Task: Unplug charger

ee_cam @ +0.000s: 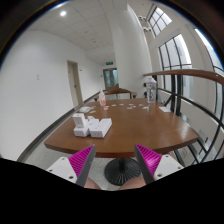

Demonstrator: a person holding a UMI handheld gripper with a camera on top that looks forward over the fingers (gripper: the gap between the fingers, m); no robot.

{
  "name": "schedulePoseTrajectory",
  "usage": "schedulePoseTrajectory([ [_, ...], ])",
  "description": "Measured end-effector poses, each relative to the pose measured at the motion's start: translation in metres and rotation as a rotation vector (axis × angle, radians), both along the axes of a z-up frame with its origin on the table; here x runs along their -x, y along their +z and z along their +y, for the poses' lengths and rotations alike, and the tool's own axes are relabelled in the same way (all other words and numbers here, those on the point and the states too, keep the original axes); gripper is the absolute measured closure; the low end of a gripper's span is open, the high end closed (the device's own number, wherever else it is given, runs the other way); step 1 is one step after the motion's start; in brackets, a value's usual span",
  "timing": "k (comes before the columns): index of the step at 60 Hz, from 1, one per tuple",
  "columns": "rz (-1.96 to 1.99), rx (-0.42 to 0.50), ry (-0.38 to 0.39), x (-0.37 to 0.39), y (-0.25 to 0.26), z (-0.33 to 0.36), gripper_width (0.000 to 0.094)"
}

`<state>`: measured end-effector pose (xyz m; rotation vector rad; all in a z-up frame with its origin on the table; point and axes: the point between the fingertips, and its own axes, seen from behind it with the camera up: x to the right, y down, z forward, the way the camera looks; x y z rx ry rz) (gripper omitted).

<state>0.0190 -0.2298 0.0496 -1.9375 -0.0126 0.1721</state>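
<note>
Tongs (113, 160) open, empty, held above near edge of wooden bench (140, 128) | white charger block (91, 125) sat beyond them on bench, well apart | likely light, rigid, smooth; best gripped across flat sides.

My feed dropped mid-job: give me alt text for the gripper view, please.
The open gripper hovers short of a round wooden table holding white boxes, with nothing between its fingers. Beyond are another table, large windows and a door.
</note>
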Motion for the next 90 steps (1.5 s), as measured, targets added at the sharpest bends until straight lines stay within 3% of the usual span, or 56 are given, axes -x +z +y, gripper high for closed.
schedulePoseTrajectory([
  [8, -0.005, -0.010, 0.026, 0.025, 0.009, 0.018, 0.0117],
  [22, 0.020, 0.021, 0.165, 0.105, 0.006, 0.055, 0.0119],
  [28, -0.001, -0.026, 0.188, 0.137, 0.012, 0.088, 0.0130],
  [42, -0.108, -0.071, 0.151, 0.175, 0.002, 0.176, 0.0212],
  [43, -0.121, -0.071, 0.153, 0.176, -0.001, 0.179, 0.0297],
  [45, -0.153, -0.081, 0.143, 0.177, -0.003, 0.185, 0.0334],
  [47, -0.212, -0.112, 0.096, 0.167, -0.002, 0.192, 0.0567],
  [58, -0.204, -0.216, 0.043, 0.169, 0.004, 0.194, 0.0734],
  [67, -0.175, -0.202, 0.054, 0.171, 0.014, 0.189, 0.0755],
  [73, -0.144, -0.433, -0.006, 0.142, 0.123, 0.180, 0.0756],
  [76, -0.146, -0.489, -0.021, 0.131, 0.168, 0.168, 0.0758],
  [83, -0.110, -0.443, -0.041, 0.087, 0.180, 0.162, 0.0758],
  [90, -0.155, -0.320, -0.080, 0.036, 0.140, 0.157, 0.0757],
])
